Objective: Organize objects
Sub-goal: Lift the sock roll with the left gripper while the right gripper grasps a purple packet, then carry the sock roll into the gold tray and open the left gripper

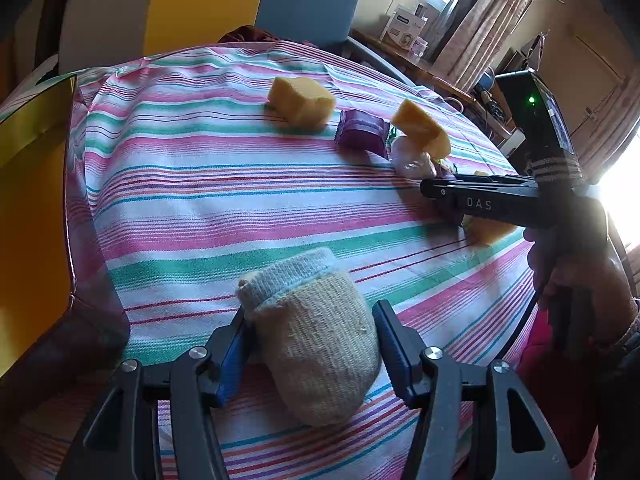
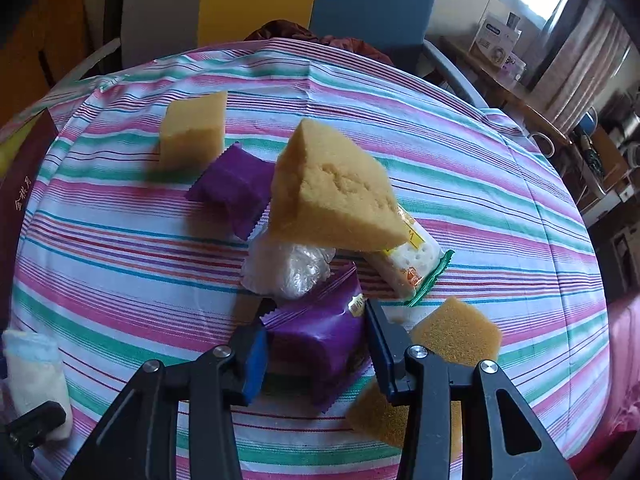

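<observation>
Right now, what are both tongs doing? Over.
Left tongs gripping rolled sock. Right tongs clamped on purple packet. Sponge crowding right side.

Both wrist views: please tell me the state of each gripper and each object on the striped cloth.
Left gripper: shut on the rolled sock.
Right gripper: shut on the near purple packet.
Far purple packet: lying free.
Big sponge: tilted, propped on the wrapped snacks.
Cracker pack: sealed, partly under that sponge.
Far sponge: standing alone.

sock (image 1: pixel 316 344) near edge | wrapped snacks (image 2: pixel 316 332) mid-table | sponge (image 2: pixel 336 196) atop them
</observation>
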{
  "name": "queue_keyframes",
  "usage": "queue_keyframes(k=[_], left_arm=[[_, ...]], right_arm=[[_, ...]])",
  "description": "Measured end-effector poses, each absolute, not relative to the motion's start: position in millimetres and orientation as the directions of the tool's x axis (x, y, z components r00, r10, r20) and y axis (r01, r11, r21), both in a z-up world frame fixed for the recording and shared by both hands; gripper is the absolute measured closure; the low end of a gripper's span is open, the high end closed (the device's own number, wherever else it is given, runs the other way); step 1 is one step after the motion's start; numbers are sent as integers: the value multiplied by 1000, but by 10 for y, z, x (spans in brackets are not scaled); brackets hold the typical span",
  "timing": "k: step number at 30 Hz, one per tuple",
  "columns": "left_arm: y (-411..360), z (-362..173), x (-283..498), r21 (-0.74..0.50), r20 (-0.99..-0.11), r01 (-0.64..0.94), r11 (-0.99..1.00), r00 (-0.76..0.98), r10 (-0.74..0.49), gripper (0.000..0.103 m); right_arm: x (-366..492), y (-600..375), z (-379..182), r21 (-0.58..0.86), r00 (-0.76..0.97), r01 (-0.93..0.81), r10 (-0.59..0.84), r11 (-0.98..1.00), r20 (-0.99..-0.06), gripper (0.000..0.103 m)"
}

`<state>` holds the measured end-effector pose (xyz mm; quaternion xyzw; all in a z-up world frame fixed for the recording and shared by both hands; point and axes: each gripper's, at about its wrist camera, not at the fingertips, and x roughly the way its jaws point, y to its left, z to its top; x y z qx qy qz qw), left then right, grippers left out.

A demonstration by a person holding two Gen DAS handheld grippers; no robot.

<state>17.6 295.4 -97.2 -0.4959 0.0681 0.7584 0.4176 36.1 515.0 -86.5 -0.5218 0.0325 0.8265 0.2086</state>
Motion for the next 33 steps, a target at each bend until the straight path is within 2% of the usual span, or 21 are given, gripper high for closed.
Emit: queue_keyframes(k=[8, 14, 18, 26, 33], left_arm=[[2949, -963, 208, -300, -807, -712, -635, -165, 567, 47], [2938, -920, 257, -272, -807, -717, -642, -193, 558, 49], [2896, -852, 287, -267, -799, -722, -638, -204, 565, 50], [2614, -608, 236, -309, -763, -697, -647, -224, 606, 50], [2418, -545, 156, -307, -762, -652, -693, -268, 590, 50]], right_arm=[[348, 5108, -869, -181, -367, -351, 313, -919, -876, 59], [334, 4936, -816, -45, -432, -252, 155, -967, -889, 60], [316, 4867, -821, -18, -442, -220, 117, -975, -890, 60], [315, 4818, -838, -39, -442, -212, 132, -976, -887, 60], [290, 4763, -852, -79, -438, -200, 161, -977, -884, 60]])
